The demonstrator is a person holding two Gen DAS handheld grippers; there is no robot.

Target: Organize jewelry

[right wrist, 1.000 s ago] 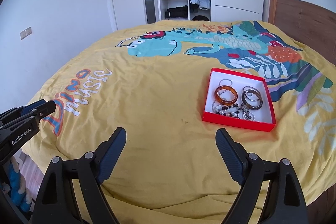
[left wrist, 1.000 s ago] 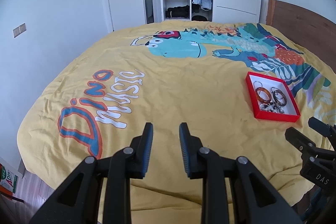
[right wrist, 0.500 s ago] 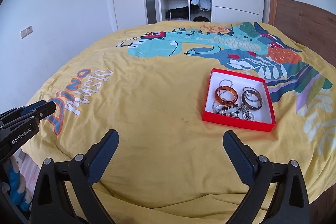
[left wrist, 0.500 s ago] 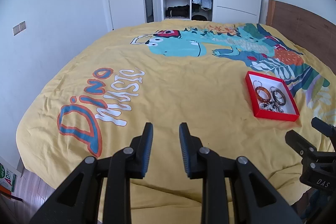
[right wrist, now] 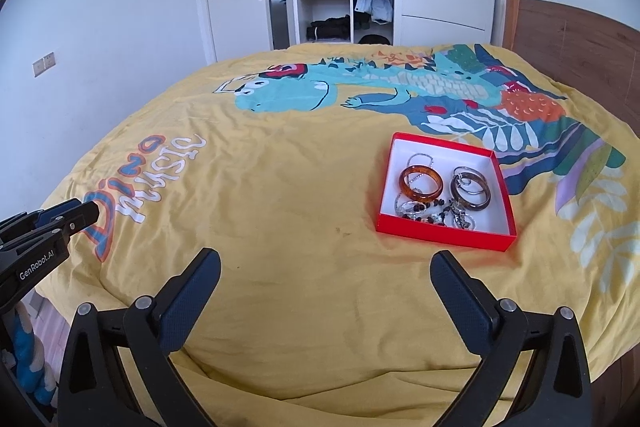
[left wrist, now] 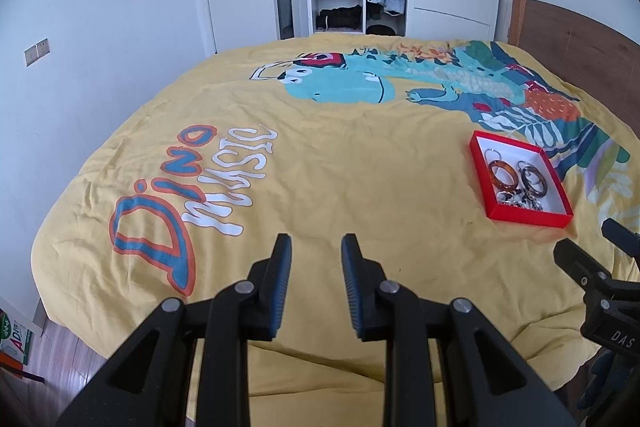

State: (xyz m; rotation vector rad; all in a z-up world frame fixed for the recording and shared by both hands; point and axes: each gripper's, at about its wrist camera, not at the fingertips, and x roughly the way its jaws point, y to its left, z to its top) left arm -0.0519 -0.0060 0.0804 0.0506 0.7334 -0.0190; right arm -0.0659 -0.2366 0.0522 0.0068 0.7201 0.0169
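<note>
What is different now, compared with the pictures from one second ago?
The right gripper opened wider over the yellow bedcover; nothing is between its fingers, nothing was taken or released. The left gripper kept its narrow, empty gap. The red tray and the amber bangle stayed in place.

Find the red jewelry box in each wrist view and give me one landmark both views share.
Left wrist view: the red jewelry box lies at the right, on the yellow bedcover, left of and beyond the right gripper's tip at the edge.
Right wrist view: the box lies right of centre, beyond the wide-open fingers.
Shared landmark: the teal dinosaur print on the bedcover, beyond the box in both views.
</note>
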